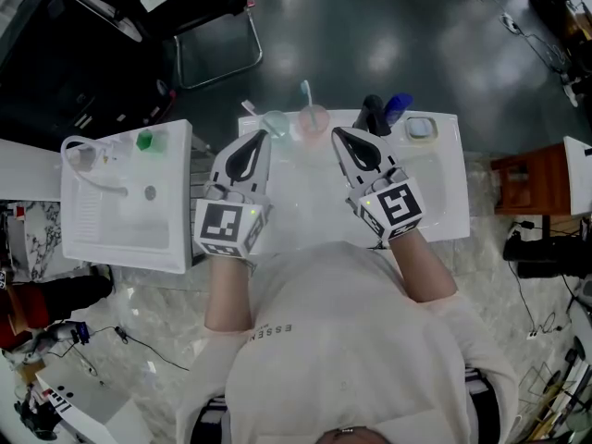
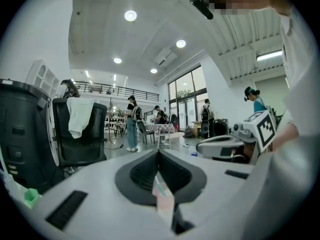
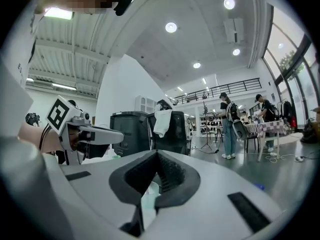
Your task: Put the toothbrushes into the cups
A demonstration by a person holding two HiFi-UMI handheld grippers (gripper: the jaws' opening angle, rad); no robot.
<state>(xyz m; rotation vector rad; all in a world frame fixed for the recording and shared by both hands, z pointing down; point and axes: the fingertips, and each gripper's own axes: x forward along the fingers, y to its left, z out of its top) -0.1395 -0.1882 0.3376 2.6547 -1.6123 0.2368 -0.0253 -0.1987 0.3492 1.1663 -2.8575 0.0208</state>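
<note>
Head view, left to right: a white basin (image 1: 92, 220) with a green object (image 1: 145, 141) on its rim stands beside the white worktop (image 1: 435, 206). Over the worktop the left gripper (image 1: 262, 138) hovers, jaws pressed together on nothing, its tip just beside a clear greenish cup (image 1: 275, 123) from which a pale handle (image 1: 248, 108) leans left. Next to that stands a pink cup (image 1: 314, 119) holding a teal toothbrush (image 1: 305, 91) (the left gripper view shows both just past its closed jaws). The right gripper (image 1: 339, 134) has its jaws likewise pressed together and empty. Farther right sit a black object (image 1: 372, 114), a blue object (image 1: 399, 107) and a small dish (image 1: 421, 128).
</note>
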